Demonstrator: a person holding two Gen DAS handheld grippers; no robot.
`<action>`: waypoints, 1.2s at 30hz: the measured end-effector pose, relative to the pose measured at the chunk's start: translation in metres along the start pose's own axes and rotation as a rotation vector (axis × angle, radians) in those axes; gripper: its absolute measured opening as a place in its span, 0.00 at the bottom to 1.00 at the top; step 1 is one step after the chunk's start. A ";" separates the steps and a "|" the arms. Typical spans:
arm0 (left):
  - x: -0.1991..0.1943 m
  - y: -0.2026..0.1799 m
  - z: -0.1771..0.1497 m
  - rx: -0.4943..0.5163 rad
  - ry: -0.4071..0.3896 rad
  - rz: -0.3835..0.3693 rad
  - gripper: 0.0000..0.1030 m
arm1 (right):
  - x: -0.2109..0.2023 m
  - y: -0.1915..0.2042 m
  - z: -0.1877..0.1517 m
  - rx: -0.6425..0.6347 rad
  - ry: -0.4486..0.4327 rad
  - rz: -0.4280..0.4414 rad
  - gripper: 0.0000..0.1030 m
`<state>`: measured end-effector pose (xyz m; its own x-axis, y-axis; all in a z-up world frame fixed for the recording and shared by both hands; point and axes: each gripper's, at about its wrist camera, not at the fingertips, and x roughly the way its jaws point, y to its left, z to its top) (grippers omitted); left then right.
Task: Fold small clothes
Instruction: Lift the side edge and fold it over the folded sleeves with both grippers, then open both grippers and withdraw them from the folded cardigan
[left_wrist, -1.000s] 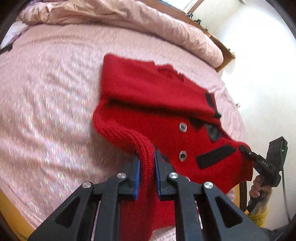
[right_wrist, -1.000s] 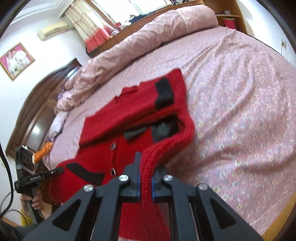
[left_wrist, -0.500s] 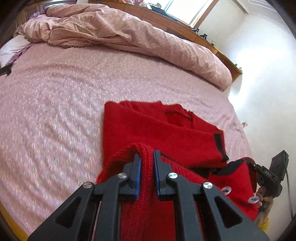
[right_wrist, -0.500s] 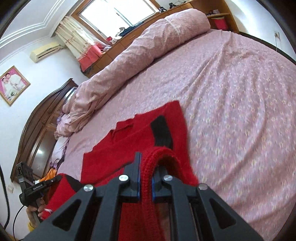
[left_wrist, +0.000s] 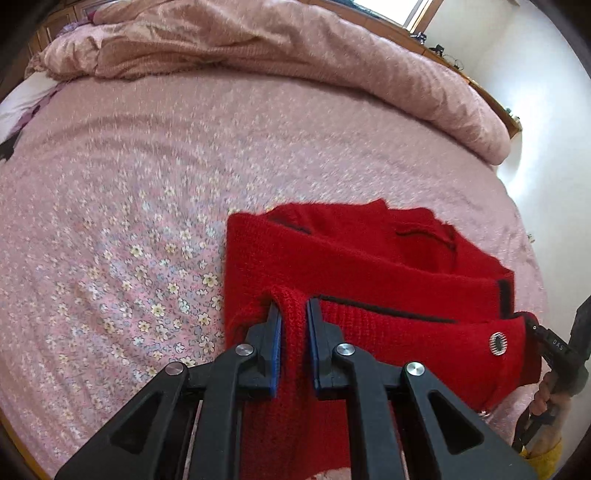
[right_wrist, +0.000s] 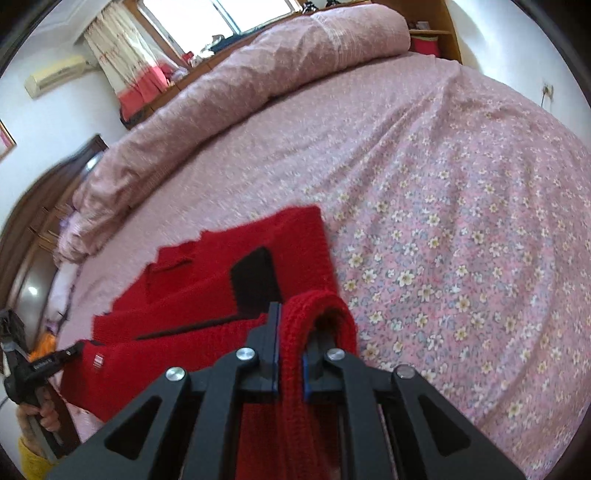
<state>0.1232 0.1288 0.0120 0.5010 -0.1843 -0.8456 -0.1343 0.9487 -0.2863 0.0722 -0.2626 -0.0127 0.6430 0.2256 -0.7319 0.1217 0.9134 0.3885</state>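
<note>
A small red knit cardigan (left_wrist: 388, 273) with black trim and silver buttons lies on the pink flowered bed sheet (left_wrist: 129, 221). Its lower hem is lifted and carried over the upper part. My left gripper (left_wrist: 294, 314) is shut on the hem at the left corner. My right gripper (right_wrist: 291, 325) is shut on the hem at the right corner, where the knit (right_wrist: 317, 310) loops over the fingers. The right gripper also shows at the right edge of the left wrist view (left_wrist: 554, 347), and the left gripper shows at the left edge of the right wrist view (right_wrist: 40, 365).
A rolled pink quilt (left_wrist: 295, 48) lies along the far side of the bed. A dark wooden headboard (right_wrist: 40, 206) stands at the left in the right wrist view. The sheet (right_wrist: 461, 221) spreads wide around the cardigan.
Both grippers have lifted the cardigan's lower hem and carried it forward over the upper part, so the garment now looks doubled and shorter.
</note>
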 end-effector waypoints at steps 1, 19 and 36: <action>0.002 0.001 -0.002 0.001 0.001 -0.001 0.06 | 0.003 0.000 -0.001 -0.007 0.000 -0.010 0.08; -0.040 -0.009 -0.009 0.026 0.006 0.062 0.15 | -0.039 0.009 -0.010 -0.011 -0.027 -0.013 0.48; -0.049 -0.007 -0.009 0.077 -0.016 0.169 0.23 | -0.061 0.019 -0.034 -0.061 -0.043 -0.055 0.48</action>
<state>0.0914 0.1286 0.0517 0.4907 -0.0170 -0.8711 -0.1520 0.9828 -0.1048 0.0097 -0.2476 0.0198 0.6683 0.1608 -0.7263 0.1127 0.9432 0.3124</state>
